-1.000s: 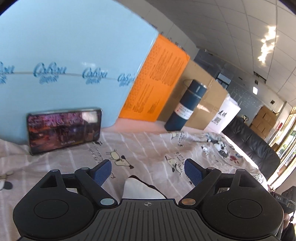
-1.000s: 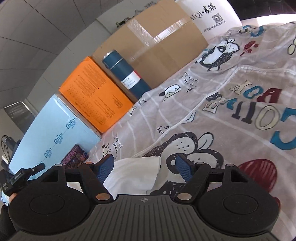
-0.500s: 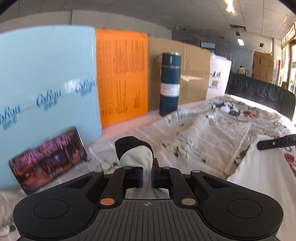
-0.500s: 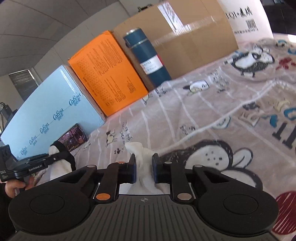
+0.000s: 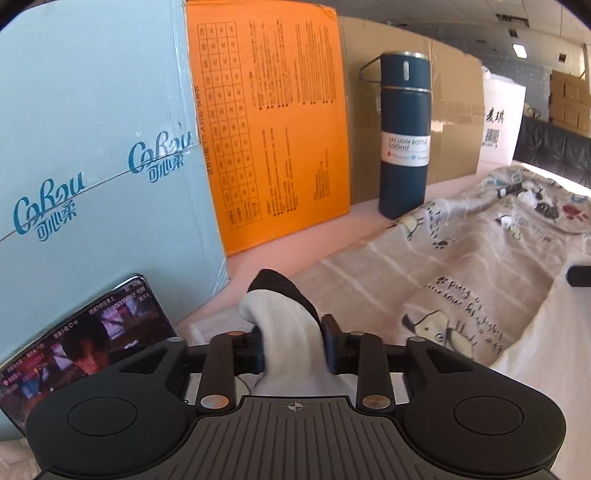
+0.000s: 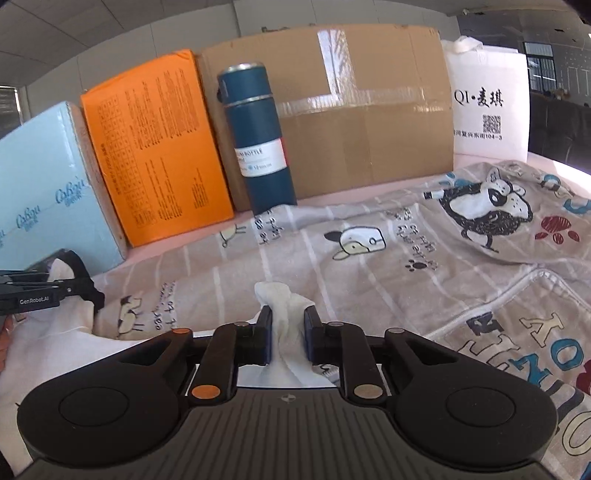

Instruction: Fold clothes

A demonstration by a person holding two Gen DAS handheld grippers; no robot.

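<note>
Grid ceiling (image 5: pixel 480 22) with lit panel (image 5: pixel 520 50) at upper right; stacked cardboard cartons (image 5: pixel 570 99) and dark sofa (image 5: pixel 554 147) at right edge. Window (image 6: pixel 543 66) upper right.

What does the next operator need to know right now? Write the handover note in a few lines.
Left gripper: shut on the black-trimmed end of the white garment.
Right gripper: shut on another bunch of the same white cloth.
The garment is lifted at both grips above the cartoon-print blanket, its slack draped between the grippers.
Done: both grips taken. No fold is visible yet.
Left: bring the held ends over, lay flat, finish folding.
The blue bottle and phone stand close; swing with care.
</note>
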